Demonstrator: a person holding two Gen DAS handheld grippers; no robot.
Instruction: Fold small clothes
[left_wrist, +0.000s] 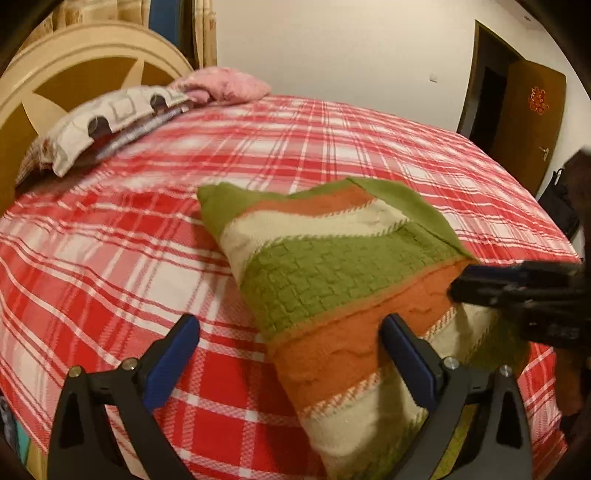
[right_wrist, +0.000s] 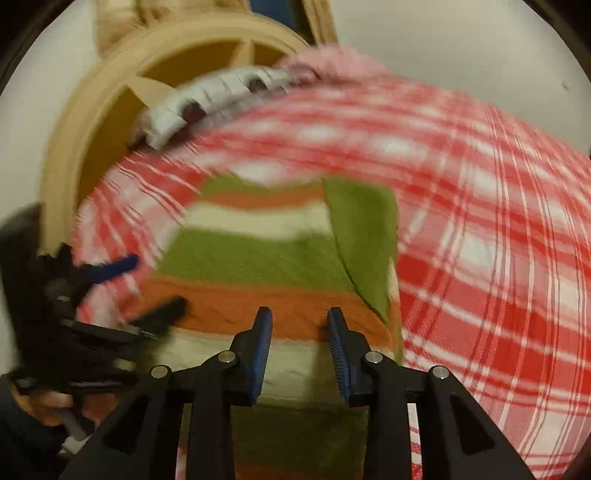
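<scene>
A small knitted sweater (left_wrist: 332, 280) with green, orange and cream stripes lies on the red plaid bed, one green sleeve folded across its top right; it also shows in the right wrist view (right_wrist: 258, 258). My left gripper (left_wrist: 291, 332) is open and wide, hovering over the sweater's left edge, one finger over the bedspread and one over the orange stripe. My right gripper (right_wrist: 300, 325) is open with a narrower gap, over the orange stripe near the sweater's right side. It enters the left wrist view from the right (left_wrist: 517, 284). The left gripper shows blurred in the right wrist view (right_wrist: 122, 295).
The red and white plaid bedspread (left_wrist: 129, 258) covers the whole bed. A patterned pillow (left_wrist: 110, 122) and a pink blanket (left_wrist: 225, 85) lie at the wooden headboard (left_wrist: 74, 66). A brown door (left_wrist: 524, 114) stands at the back right.
</scene>
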